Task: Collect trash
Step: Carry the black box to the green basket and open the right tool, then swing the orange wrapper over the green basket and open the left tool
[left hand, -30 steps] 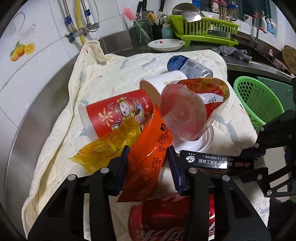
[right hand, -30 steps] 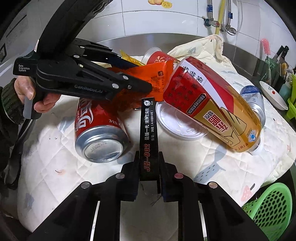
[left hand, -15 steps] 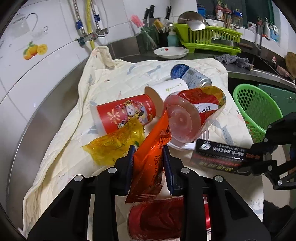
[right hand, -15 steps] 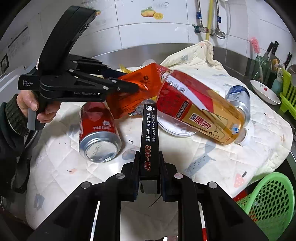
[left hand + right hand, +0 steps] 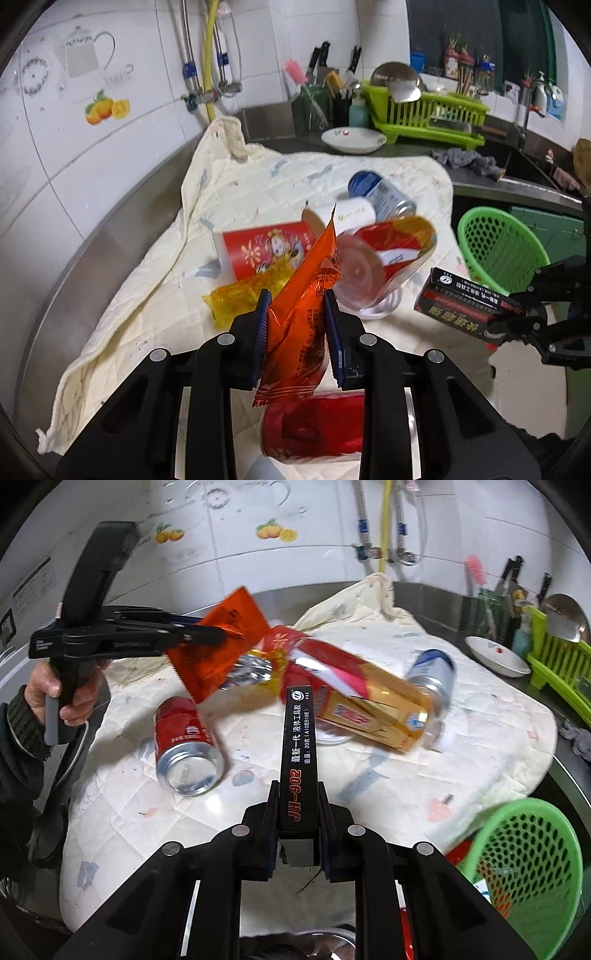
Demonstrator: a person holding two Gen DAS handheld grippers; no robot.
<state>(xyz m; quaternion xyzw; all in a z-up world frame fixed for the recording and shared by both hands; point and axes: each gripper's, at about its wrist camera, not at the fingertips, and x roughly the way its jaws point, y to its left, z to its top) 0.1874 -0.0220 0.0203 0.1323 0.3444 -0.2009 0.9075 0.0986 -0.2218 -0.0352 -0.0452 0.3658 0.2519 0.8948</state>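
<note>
My left gripper (image 5: 295, 325) is shut on an orange snack wrapper (image 5: 303, 314) and holds it above the cloth; it also shows in the right wrist view (image 5: 221, 650). My right gripper (image 5: 298, 812) is shut on a long black box (image 5: 300, 753), also visible in the left wrist view (image 5: 465, 306), held above the cloth's near edge. On the cream cloth (image 5: 480, 738) lie a red cola can (image 5: 186, 746), a red-and-gold bottle (image 5: 369, 705), a blue can (image 5: 432, 672), a red cup (image 5: 266, 251), a white cup (image 5: 347, 216) and a yellow wrapper (image 5: 236, 301).
A green mesh basket (image 5: 528, 864) stands below the cloth's right edge, also seen in the left wrist view (image 5: 498, 251). A white plate (image 5: 352, 140), a green dish rack (image 5: 424, 110) and knives stand at the back. Tiled wall and pipes lie to the left.
Both grippers have risen and pulled back from the pile. The orange wrapper has lifted off the cloth in my left gripper. The black box has lifted with my right gripper.
</note>
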